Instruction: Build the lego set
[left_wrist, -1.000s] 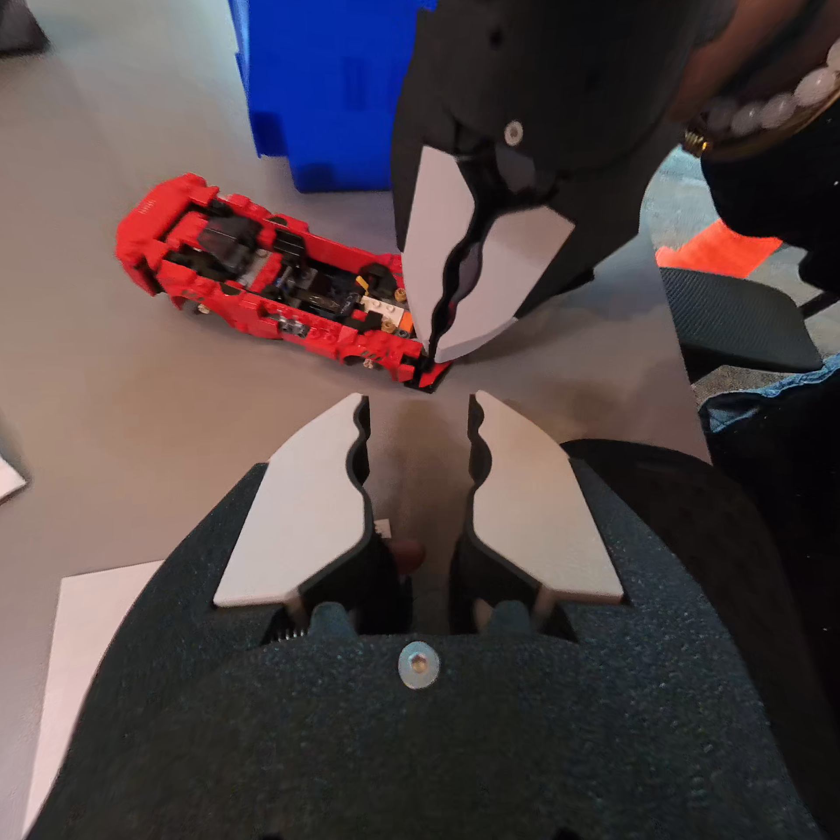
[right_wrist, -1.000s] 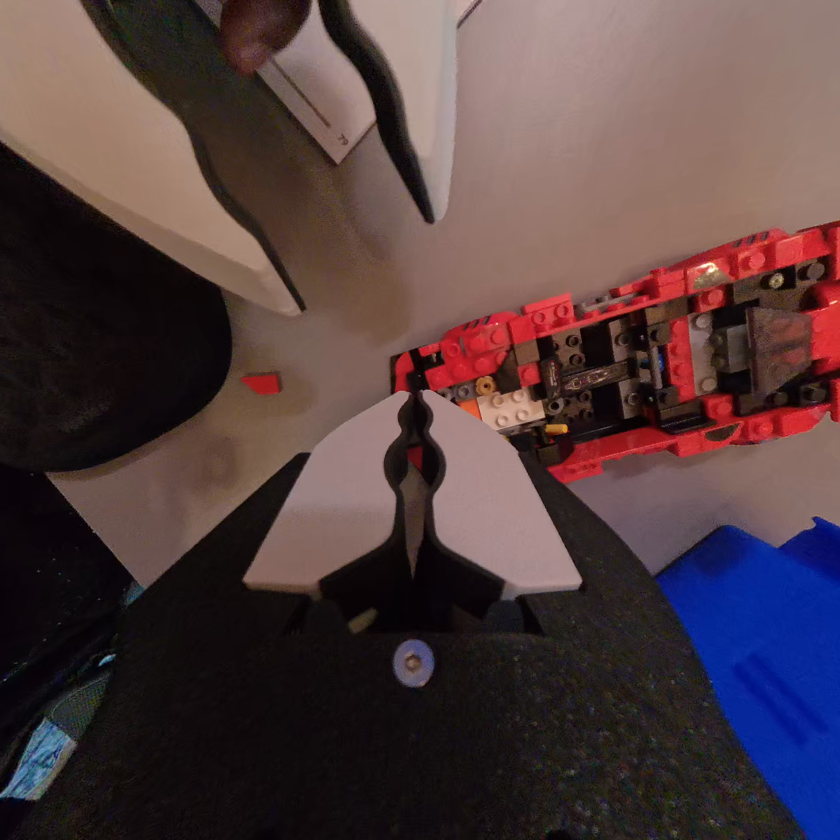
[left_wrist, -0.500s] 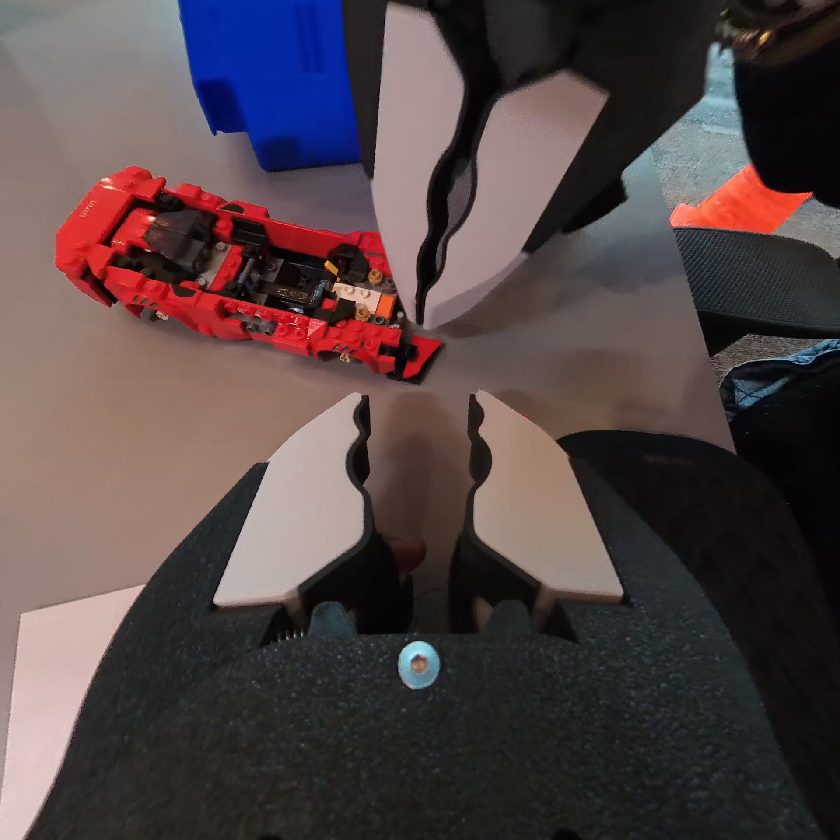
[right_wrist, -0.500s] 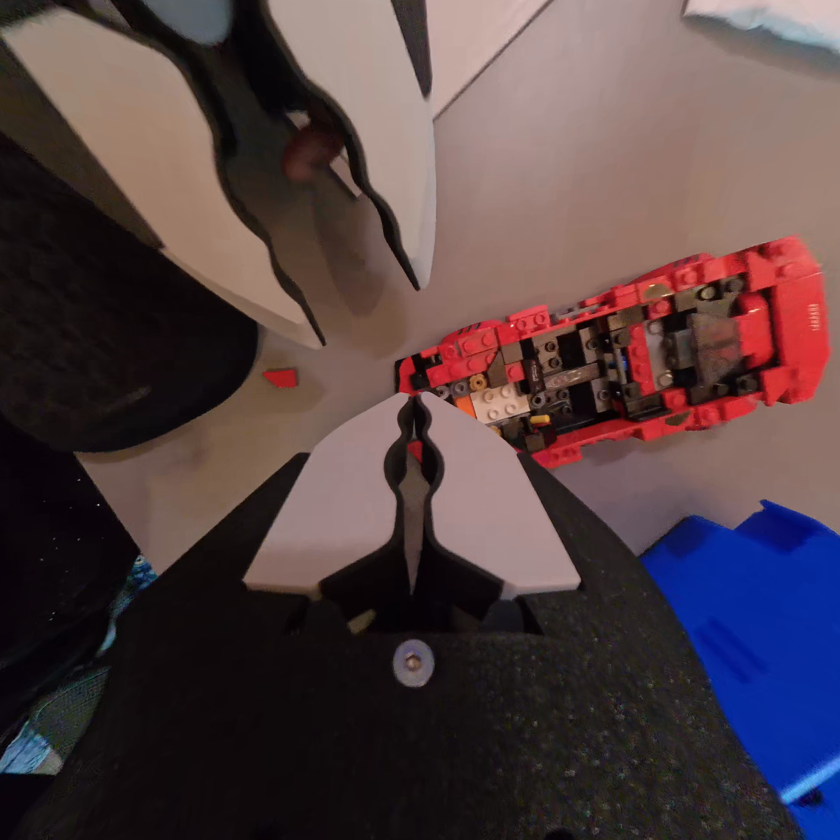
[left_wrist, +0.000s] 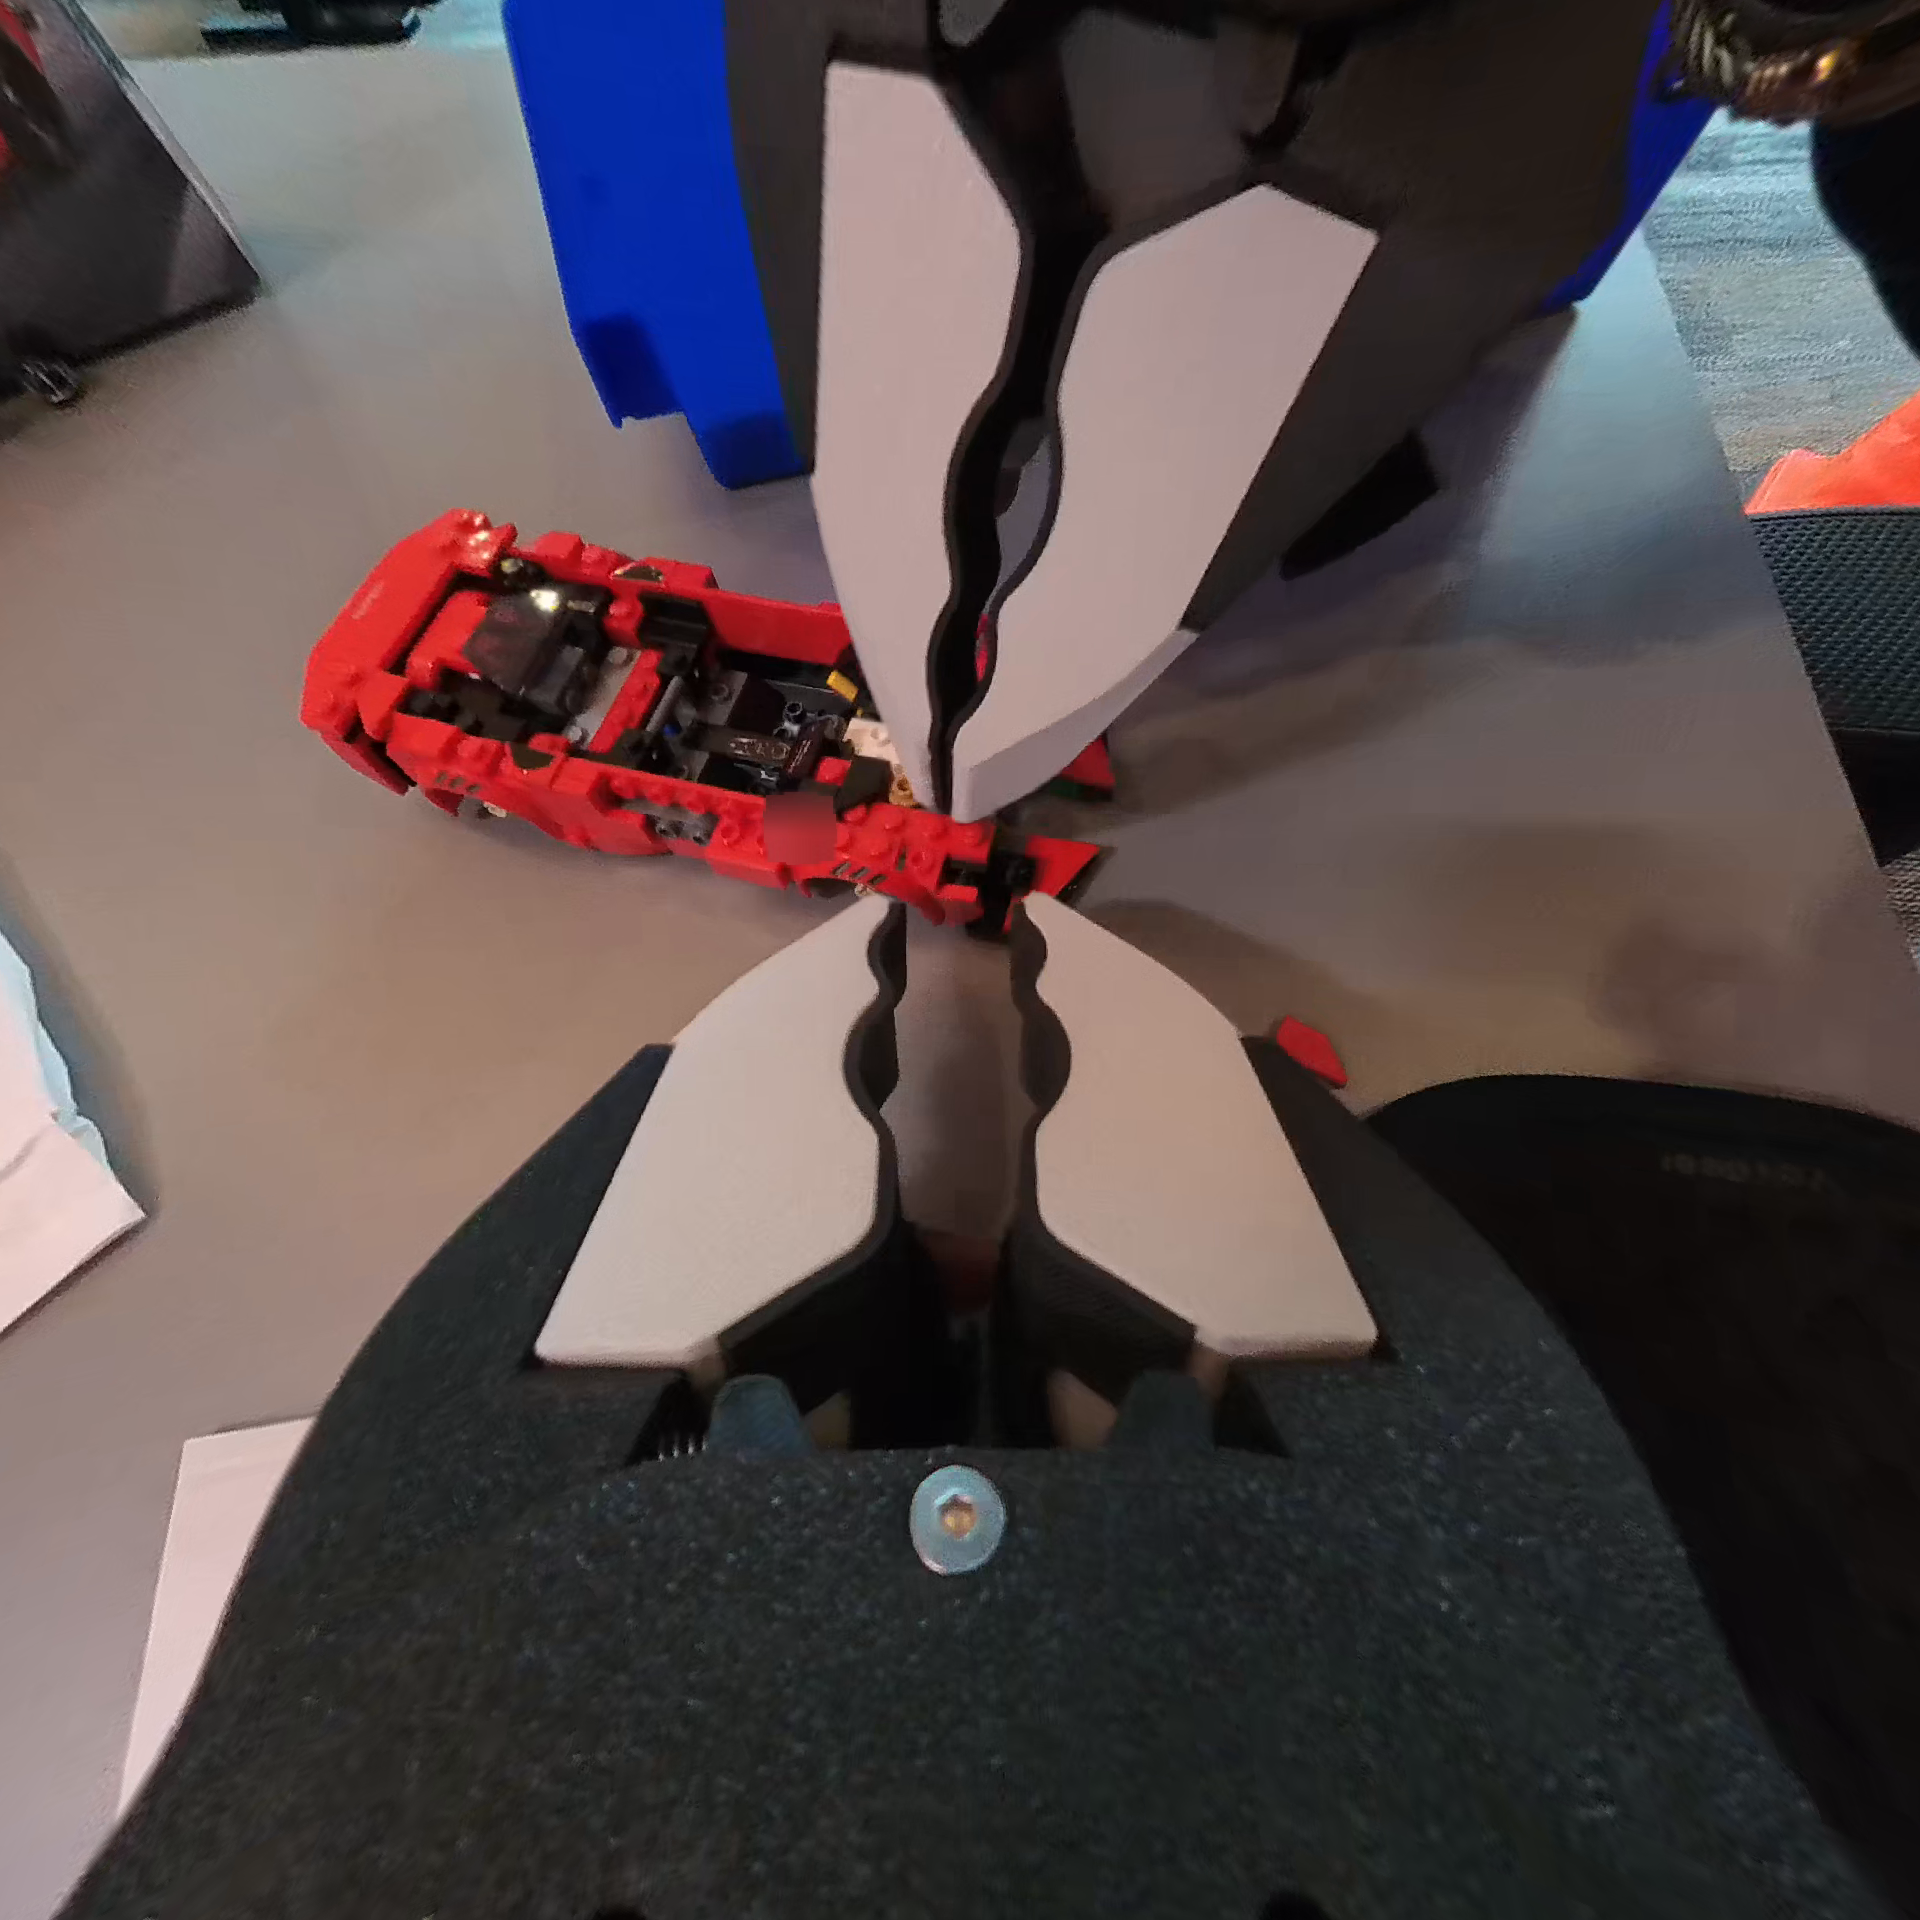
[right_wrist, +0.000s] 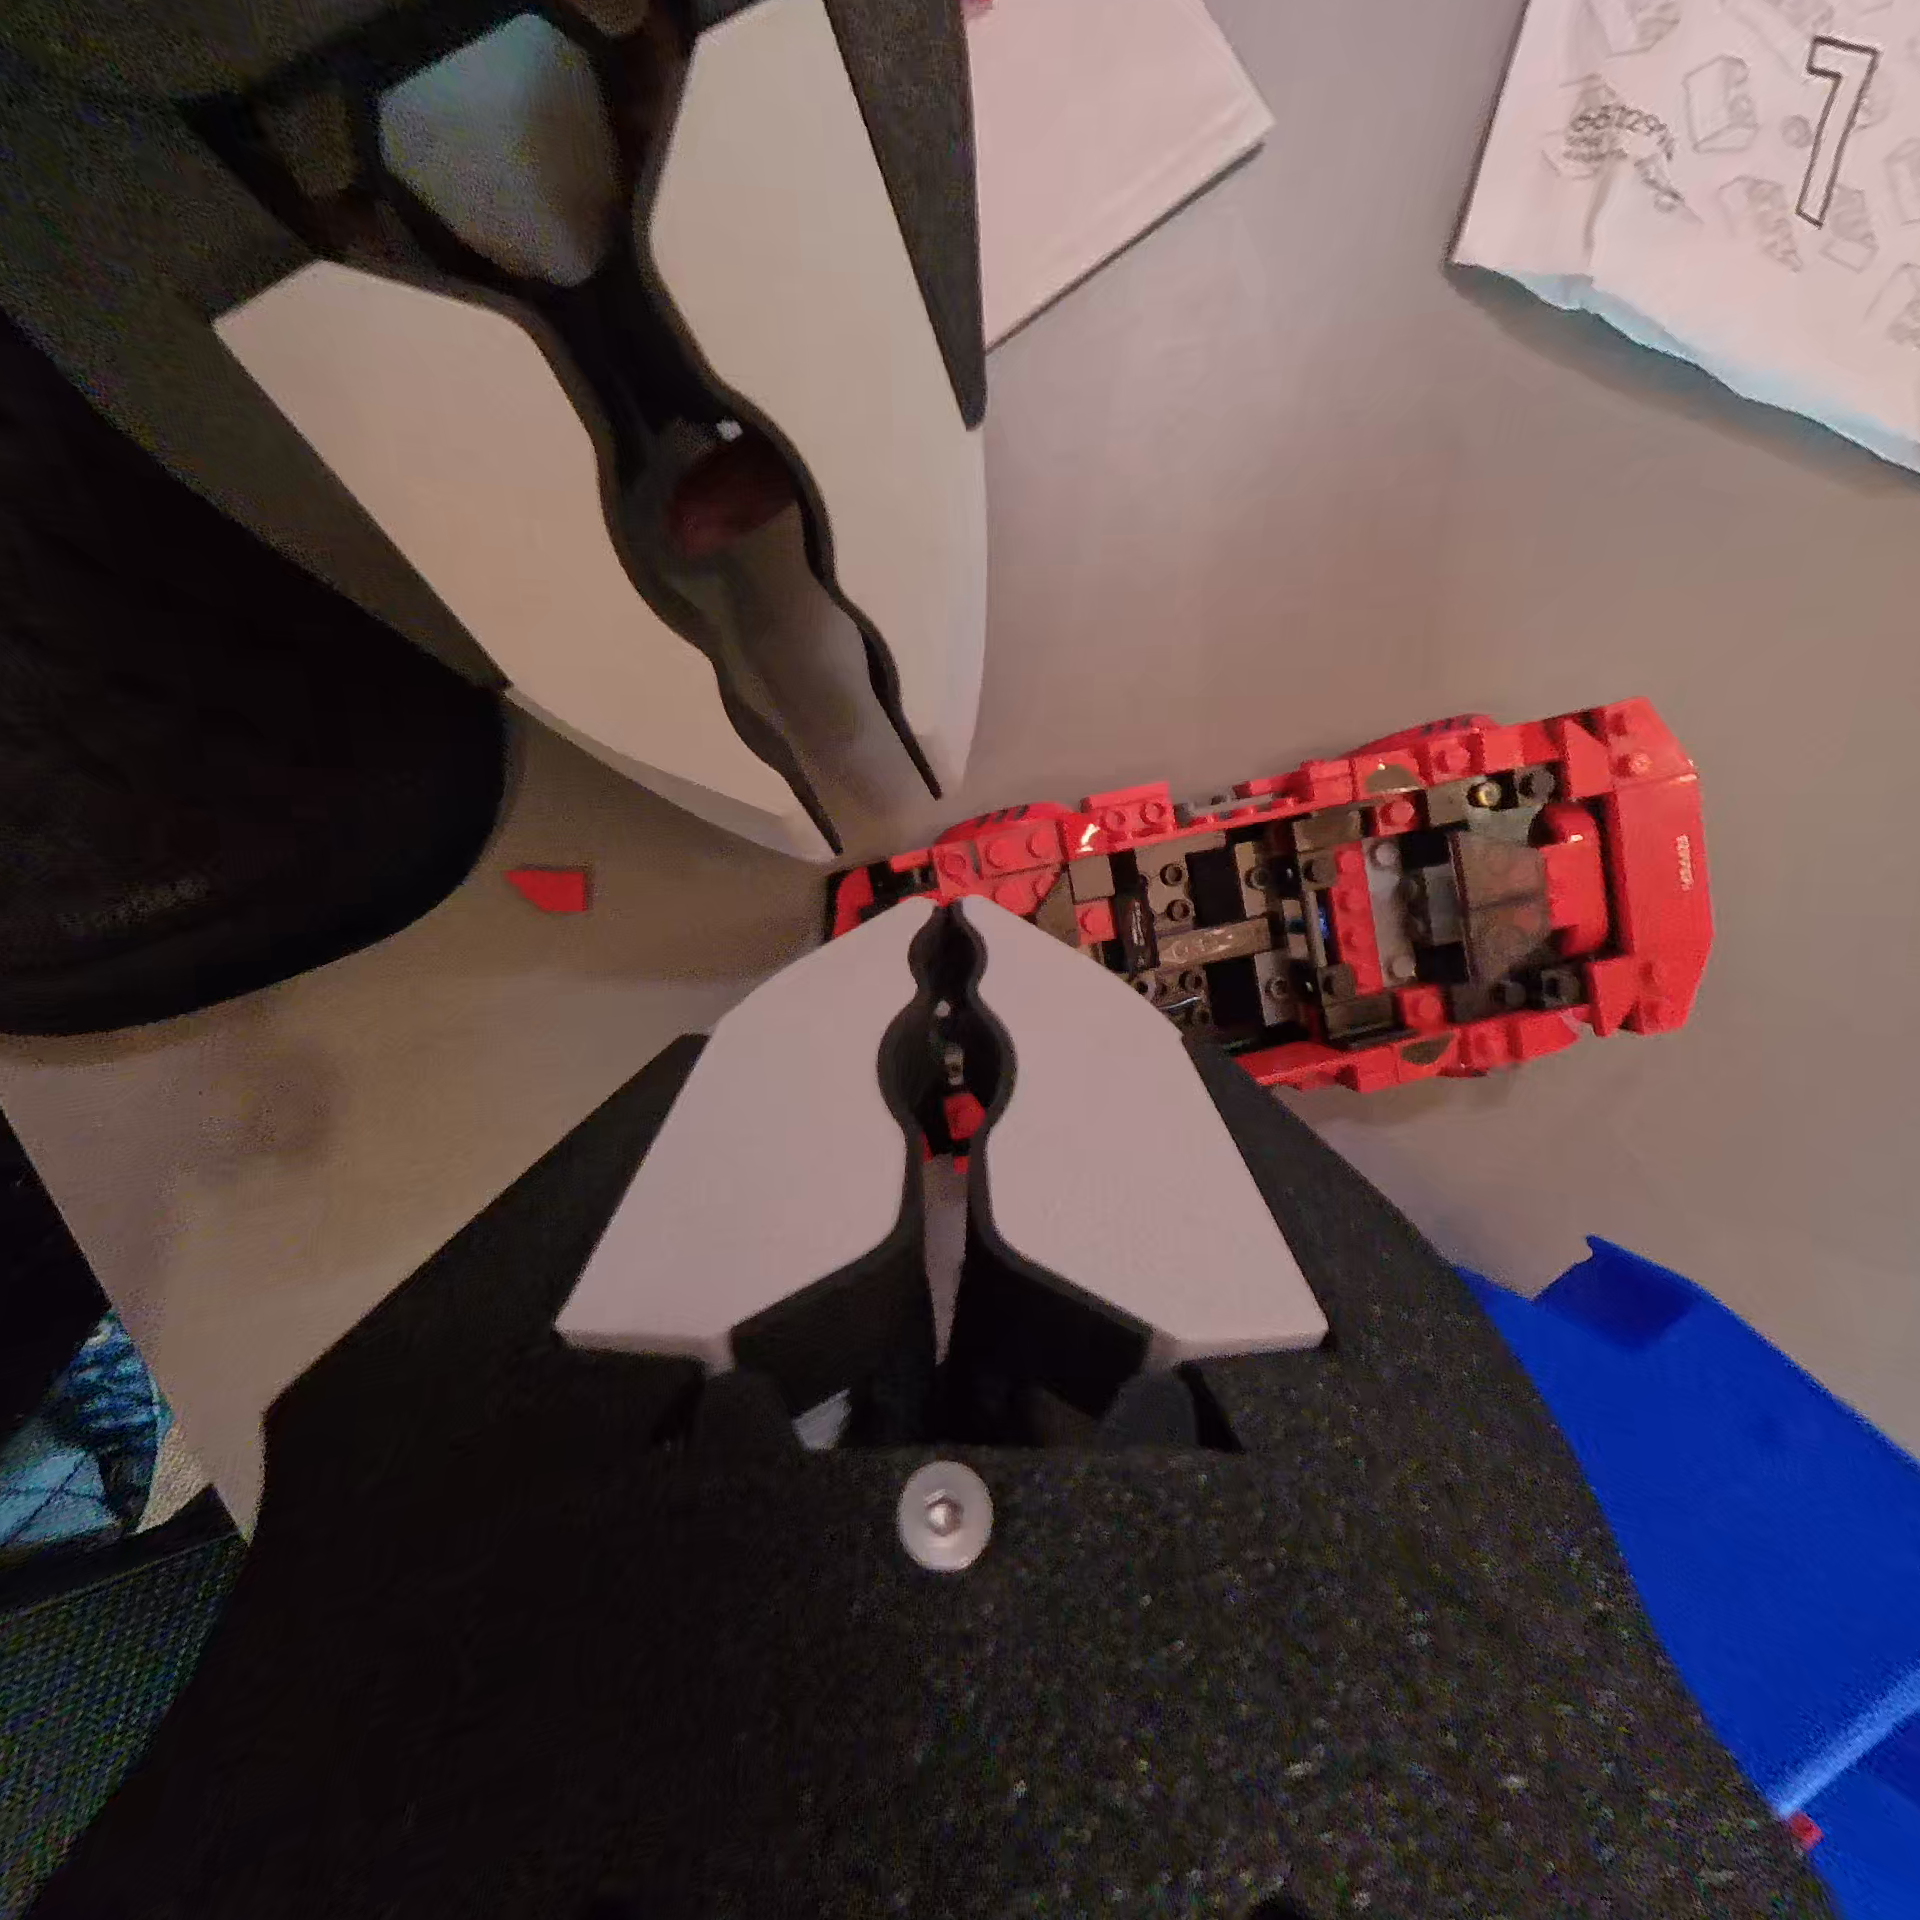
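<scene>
A red and black lego car (left_wrist: 623, 727) lies on the grey table, its roof off; it also shows in the right wrist view (right_wrist: 1403, 914). My right gripper (right_wrist: 945, 909) is shut on a small red lego piece (right_wrist: 958, 1117) and its tips sit over the car's front end. In the left wrist view it comes down from above (left_wrist: 948, 805). My left gripper (left_wrist: 958, 920) is open with a narrow gap and holds nothing. Its tips are at the car's front corner, and it shows from above in the right wrist view (right_wrist: 883, 821). A loose red wedge piece (left_wrist: 1311, 1049) lies on the table beside it.
A blue bin (left_wrist: 644, 208) stands behind the car and shows in the right wrist view (right_wrist: 1714, 1507). A printed bag (right_wrist: 1714, 156) and white paper (right_wrist: 1101, 135) lie beyond. A dark box (left_wrist: 94, 208) is far left. A black chair (left_wrist: 1849, 623) is at the table edge. Both grippers' tips are close together, under 4 cm apart.
Both grippers have closed in on the car's front end. The left jaws have narrowed. The right gripper has stayed shut on the red piece.
</scene>
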